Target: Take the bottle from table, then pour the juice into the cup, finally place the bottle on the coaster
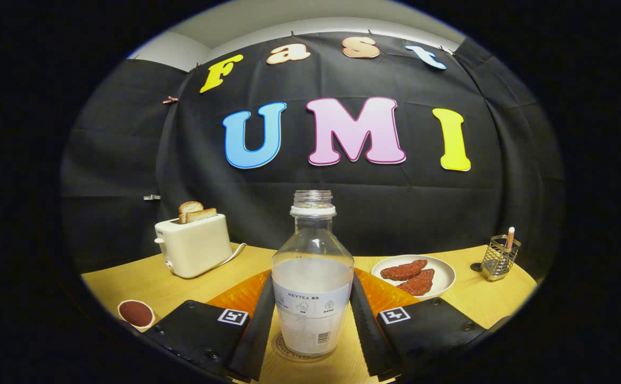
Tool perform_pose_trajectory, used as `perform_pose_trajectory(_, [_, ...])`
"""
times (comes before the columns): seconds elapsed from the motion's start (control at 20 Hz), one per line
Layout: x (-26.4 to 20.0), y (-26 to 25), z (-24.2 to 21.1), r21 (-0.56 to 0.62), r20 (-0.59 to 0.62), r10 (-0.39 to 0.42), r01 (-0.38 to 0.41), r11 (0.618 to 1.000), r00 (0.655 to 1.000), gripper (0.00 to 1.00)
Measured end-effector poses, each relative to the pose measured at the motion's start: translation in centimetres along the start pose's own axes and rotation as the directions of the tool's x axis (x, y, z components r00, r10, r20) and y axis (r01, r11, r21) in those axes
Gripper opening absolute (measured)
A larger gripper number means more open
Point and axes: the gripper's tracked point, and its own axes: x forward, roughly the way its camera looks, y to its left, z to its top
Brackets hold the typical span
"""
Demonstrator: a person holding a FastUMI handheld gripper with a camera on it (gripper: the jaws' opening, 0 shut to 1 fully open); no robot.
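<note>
Uncapped bottle (312, 277) upright between the two fingers of the tongs (312, 325), long axis vertical, mouth toward the ceiling, pale juice up to about the shoulder. Base on a round coaster (294, 356) on the bench (156, 288), dead ahead and centred in the jaws. Fingers (257, 325) flanking the label on both sides, close against the glass; contact or mere closeness impossible to tell, so grip state uncertain. Orange tray or mat (241, 293) behind the bottle. Off to the left, small cup (136, 313) with a dark interior, near the fingers; toaster (193, 245) with bread slices beyond it. To the right, plate (444, 277) with two reddish-brown pieces and a wire holder (498, 258). Judging by the layout: next move straight along the vertical axis, either lift or release.
</note>
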Motion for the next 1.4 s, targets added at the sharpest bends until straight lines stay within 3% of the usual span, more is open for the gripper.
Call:
perform_pose_trajectory(0.4, [1.3, -0.1, -2.5, 0.046, -0.003, -0.042, 0.043, 0.998, 0.999, 0.74])
perform_pose_trajectory(1.2, [2.0, 0.8, -4.5, 0.011, -0.026, -0.027, 0.027, 1.0, 0.999, 0.75])
perform_pose_trajectory(1.4, [2.0, 0.9, -5.0, 0.009, -0.045, -0.037, 0.038, 0.999, 0.998, 0.82])
